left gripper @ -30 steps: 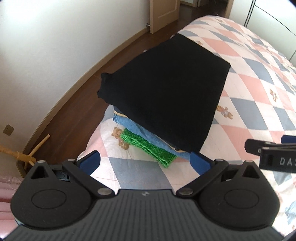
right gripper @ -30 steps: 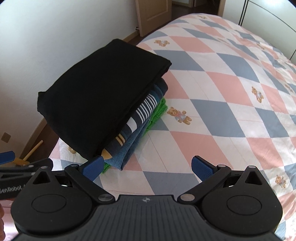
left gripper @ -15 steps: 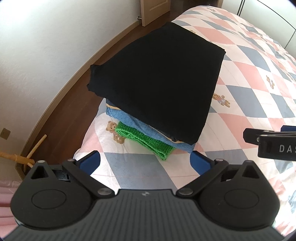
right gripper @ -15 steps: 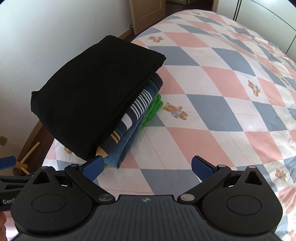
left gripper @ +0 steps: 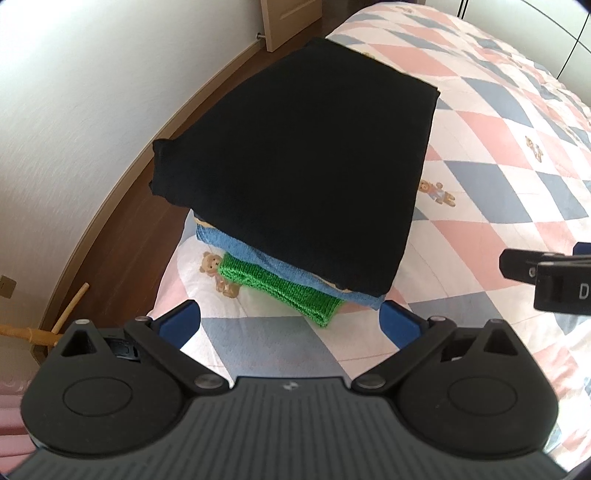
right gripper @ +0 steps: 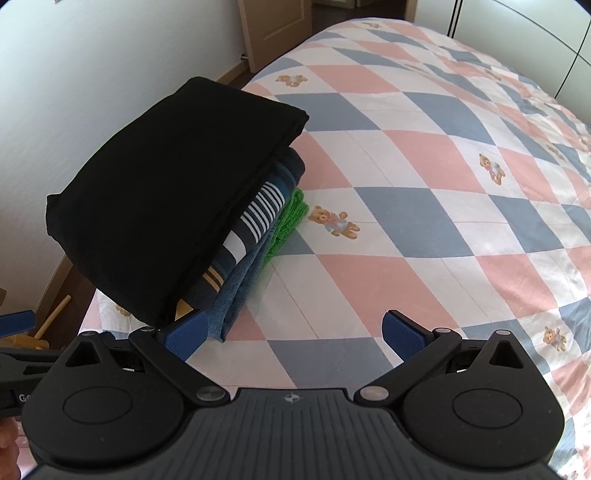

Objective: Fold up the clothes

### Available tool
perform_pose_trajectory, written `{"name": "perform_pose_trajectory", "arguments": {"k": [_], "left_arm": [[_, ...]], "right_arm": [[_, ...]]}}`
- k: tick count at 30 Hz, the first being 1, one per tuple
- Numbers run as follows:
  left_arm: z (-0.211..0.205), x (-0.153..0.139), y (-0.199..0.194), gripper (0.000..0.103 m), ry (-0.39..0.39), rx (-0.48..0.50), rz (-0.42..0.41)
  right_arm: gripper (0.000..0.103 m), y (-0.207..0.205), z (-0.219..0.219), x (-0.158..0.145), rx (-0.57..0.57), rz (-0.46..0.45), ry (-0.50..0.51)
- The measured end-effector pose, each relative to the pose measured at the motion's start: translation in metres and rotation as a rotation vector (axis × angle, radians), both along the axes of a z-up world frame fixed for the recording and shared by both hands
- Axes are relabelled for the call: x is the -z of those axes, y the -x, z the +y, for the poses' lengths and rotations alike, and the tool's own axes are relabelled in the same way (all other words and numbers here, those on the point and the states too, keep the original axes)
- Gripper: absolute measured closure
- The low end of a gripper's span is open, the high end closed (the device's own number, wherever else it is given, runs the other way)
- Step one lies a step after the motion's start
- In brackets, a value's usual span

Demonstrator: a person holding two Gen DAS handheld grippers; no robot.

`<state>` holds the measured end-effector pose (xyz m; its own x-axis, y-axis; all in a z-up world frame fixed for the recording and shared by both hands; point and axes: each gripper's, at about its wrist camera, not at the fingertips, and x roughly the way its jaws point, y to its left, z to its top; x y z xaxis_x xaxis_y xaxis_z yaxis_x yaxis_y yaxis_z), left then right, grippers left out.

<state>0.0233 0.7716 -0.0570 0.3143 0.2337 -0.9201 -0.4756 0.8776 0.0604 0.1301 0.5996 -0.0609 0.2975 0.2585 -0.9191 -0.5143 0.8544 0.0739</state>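
A folded black garment (left gripper: 303, 162) tops a pile at the corner of the bed; in the right wrist view the same black garment (right gripper: 166, 192) sits left of centre. Under it lie a striped navy piece (right gripper: 258, 214), a blue piece (left gripper: 258, 258) and a green knit (left gripper: 280, 288). My left gripper (left gripper: 290, 323) is open just short of the pile's near edge, holding nothing. My right gripper (right gripper: 293, 334) is open too, its left pad (right gripper: 186, 334) close to the pile's near corner. The right gripper's body (left gripper: 550, 280) shows at the left view's right edge.
The checked quilt with teddy bears (right gripper: 424, 192) stretches away to the right of the pile. A white wall (left gripper: 74, 110) and wooden floor (left gripper: 122, 240) run along the left of the bed. A wooden stand (left gripper: 44, 332) is on the floor. A door (right gripper: 266, 29) is at the back.
Both grippers have drawn back and risen slightly; the pile sits a little farther and more central in the views. The black garment stays on the pile, both grippers still open.
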Motion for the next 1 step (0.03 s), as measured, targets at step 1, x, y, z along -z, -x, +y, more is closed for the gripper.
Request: {"name": "perform_pose_trajectory", "arguments": {"k": [1], "left_arm": [[-0.0003, -0.0013, 0.0015, 0.001, -0.009, -0.003, -0.006]], "right_arm": [[0.000, 0.0000, 0.0000, 0.0000, 0.000, 0.000, 0.000]]}}
